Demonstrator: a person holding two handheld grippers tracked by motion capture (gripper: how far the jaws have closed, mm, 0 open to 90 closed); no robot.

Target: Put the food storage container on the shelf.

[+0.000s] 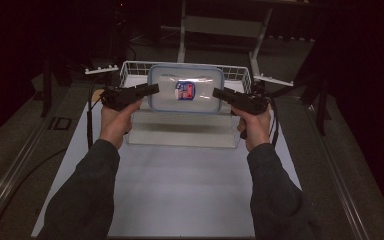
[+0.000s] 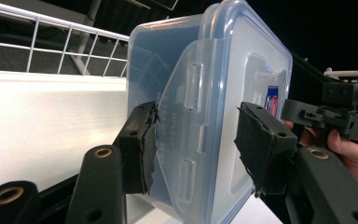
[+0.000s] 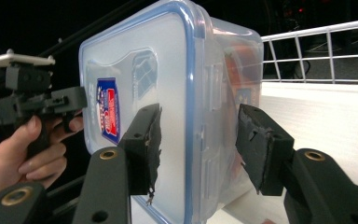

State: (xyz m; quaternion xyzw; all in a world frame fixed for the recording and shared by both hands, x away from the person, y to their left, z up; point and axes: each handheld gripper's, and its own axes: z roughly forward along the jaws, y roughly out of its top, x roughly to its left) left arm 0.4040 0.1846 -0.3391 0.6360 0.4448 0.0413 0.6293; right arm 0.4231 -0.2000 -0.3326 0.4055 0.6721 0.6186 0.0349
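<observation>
i have the clear lidded container held off the white table, in front of the wire basket. my left gripper clamps its left end, my right gripper its right end, each closed across lid and base

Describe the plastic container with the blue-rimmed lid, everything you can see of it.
The plastic container is a clear, rounded-rectangular box with a blue-rimmed lid and a red-and-blue label on top. Translucent side latches look folded down. It is held level above the white table, before a wire basket. The left gripper and right gripper clamp its opposite ends.
</observation>
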